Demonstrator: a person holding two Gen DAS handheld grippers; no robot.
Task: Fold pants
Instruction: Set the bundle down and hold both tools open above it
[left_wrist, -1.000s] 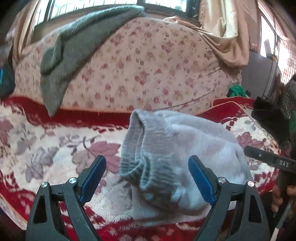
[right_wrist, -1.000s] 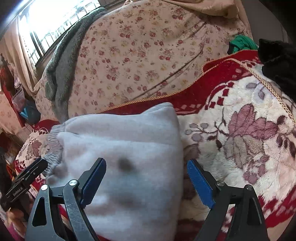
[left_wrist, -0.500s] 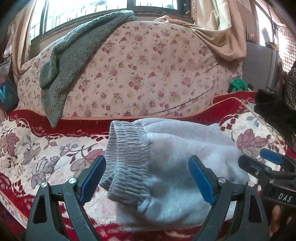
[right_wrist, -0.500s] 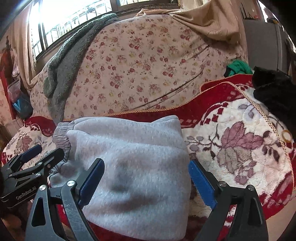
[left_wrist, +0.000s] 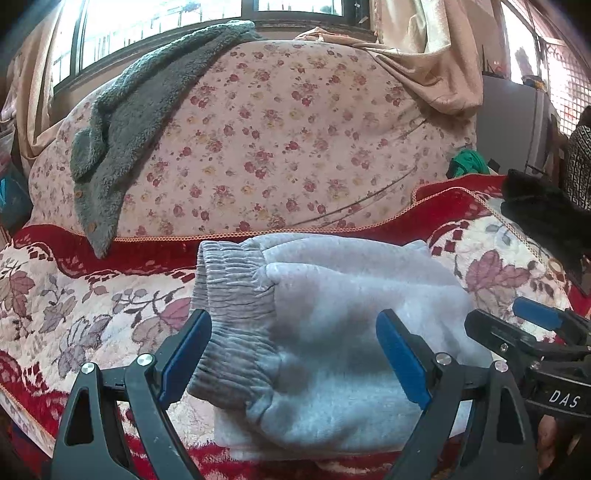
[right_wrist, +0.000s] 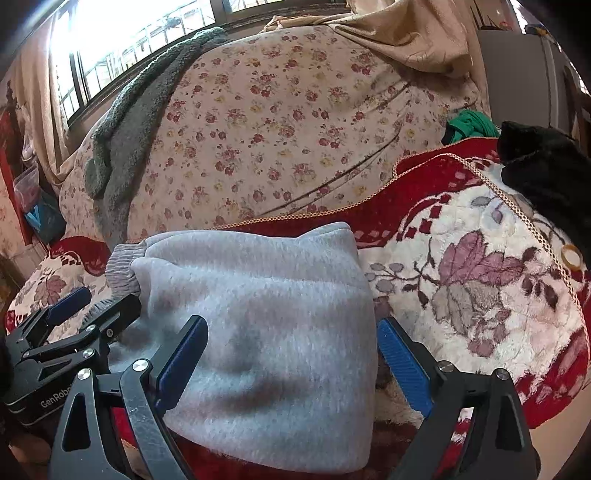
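A red blanket (left_wrist: 74, 302) with pale leaf and flower patterns covers the surface; its gold-corded far edge runs against a big bundle in rose-print fabric (left_wrist: 277, 147). A grey-green fleecy garment (left_wrist: 122, 122) drapes over the bundle's left side, and a beige curtain (left_wrist: 424, 55) falls onto its top right. By the blanket's far right corner lie a black furry cloth (right_wrist: 543, 173) and a green cloth (right_wrist: 471, 125). No container holding anything can be made out.

The pants (left_wrist: 351, 325), light grey fleece, lie folded into a compact thick pad near the blanket's near edge, about midway along it. A darker ribbed elastic band (left_wrist: 232, 314) forms the pad's left end; the right end is a rounded fold.

The left gripper (left_wrist: 293, 354) hovers over the band end, its blue-padded jaws spread wide and gripping nothing. The right gripper (right_wrist: 291, 363) is likewise released, jaws apart over the pad's right end.
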